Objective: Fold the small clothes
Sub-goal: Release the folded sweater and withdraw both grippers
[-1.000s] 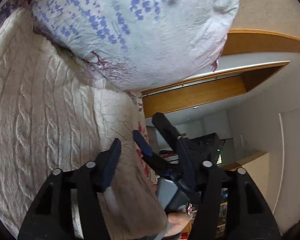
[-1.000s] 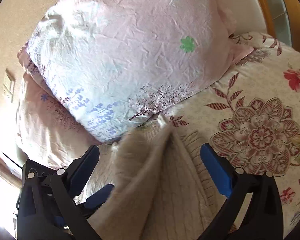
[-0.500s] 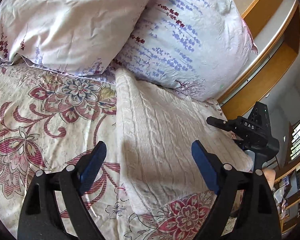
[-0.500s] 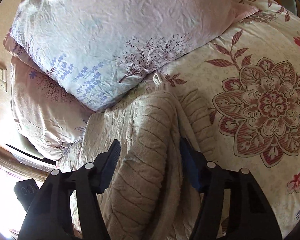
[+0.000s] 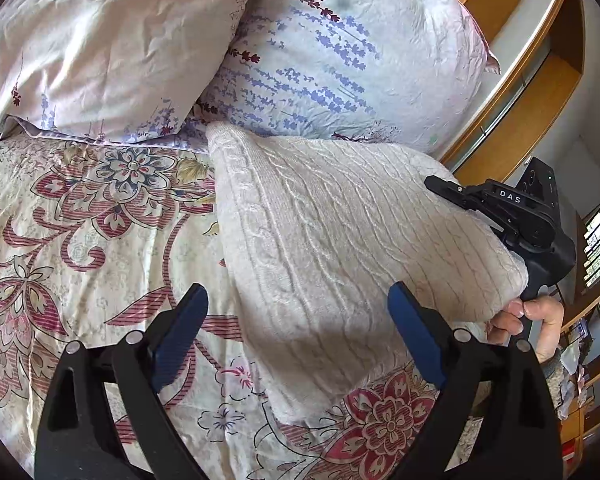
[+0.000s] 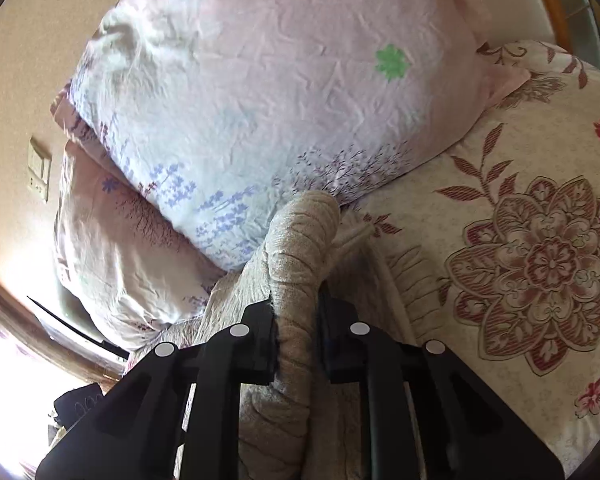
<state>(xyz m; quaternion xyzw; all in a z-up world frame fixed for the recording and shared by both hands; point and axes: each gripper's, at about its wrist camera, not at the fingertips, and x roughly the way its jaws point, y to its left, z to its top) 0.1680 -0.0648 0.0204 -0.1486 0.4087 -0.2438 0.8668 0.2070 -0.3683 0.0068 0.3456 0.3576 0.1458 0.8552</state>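
A cream cable-knit sweater (image 5: 332, 232) lies folded on the floral bedspread (image 5: 80, 240), its far edge against the pillows. My left gripper (image 5: 296, 324) is open and empty, just above the sweater's near edge. My right gripper (image 6: 298, 316) is shut on a bunched fold of the sweater (image 6: 300, 240) and lifts its right side. The right gripper's body (image 5: 520, 216) and the hand on it show at the right of the left wrist view.
Two floral pillows (image 5: 340, 48) (image 5: 100, 48) lean at the head of the bed, right behind the sweater. A wooden headboard (image 5: 532, 92) runs behind them. The bedspread (image 6: 540, 260) extends to the right of the sweater. A wall switch (image 6: 38, 174) is on the wall.
My right gripper has closed on a fold of the sweater and raised it. My left gripper swung back from the sweater, opened wide and now hovers over its near edge.
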